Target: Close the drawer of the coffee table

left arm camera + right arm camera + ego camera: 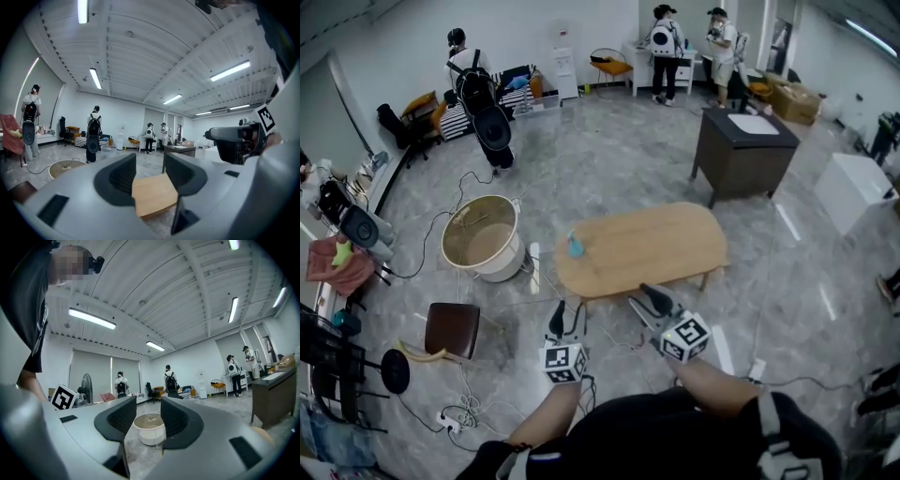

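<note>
Coffee table ahead; L gripper, R gripper parted, empty.

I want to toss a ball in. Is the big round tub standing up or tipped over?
Standing up. The tub sits on the floor, its open mouth facing up, beside the coffee table.

Coffee table ahead (tub beside)

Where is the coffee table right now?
In the head view the coffee table stands mid-floor, just beyond the left gripper and right gripper, with the round white tub at its left.
</note>
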`<state>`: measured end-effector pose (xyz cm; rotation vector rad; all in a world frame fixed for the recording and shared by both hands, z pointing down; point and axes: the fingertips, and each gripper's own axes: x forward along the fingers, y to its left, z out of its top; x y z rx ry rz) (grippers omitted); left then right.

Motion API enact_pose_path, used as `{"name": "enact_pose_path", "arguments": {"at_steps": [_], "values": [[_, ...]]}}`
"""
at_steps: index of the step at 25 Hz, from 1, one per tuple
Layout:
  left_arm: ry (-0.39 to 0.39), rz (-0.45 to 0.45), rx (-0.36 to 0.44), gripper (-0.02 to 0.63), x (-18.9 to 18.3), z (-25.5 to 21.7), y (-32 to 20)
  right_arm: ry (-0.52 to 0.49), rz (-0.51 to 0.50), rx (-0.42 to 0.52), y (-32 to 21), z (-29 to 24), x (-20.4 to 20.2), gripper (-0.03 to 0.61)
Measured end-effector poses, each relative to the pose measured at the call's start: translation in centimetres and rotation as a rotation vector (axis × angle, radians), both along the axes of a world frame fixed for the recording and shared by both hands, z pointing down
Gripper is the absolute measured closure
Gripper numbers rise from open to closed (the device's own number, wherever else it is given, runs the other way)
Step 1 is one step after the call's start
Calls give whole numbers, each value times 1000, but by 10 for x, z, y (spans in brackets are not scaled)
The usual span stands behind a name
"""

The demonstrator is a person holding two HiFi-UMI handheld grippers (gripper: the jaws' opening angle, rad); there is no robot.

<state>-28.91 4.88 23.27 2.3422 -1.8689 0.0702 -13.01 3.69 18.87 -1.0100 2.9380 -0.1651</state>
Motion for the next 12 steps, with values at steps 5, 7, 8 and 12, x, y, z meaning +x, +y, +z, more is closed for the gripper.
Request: {"name": "enact_pose_path", "arguments": {"at_steps": [5, 7, 8, 12], "values": [[4, 23, 62, 419, 25, -46, -26, -25, 19, 32, -21, -29, 34, 437], [13, 53, 68, 419, 49, -59, -40, -26, 48, 53, -28, -42, 62, 437], [12, 77, 76, 419, 67, -66, -46, -35, 63, 67, -30, -50, 80, 437], [6, 210, 132, 419, 146, -108, -66, -35, 133, 109, -34, -79, 160, 437]]}}
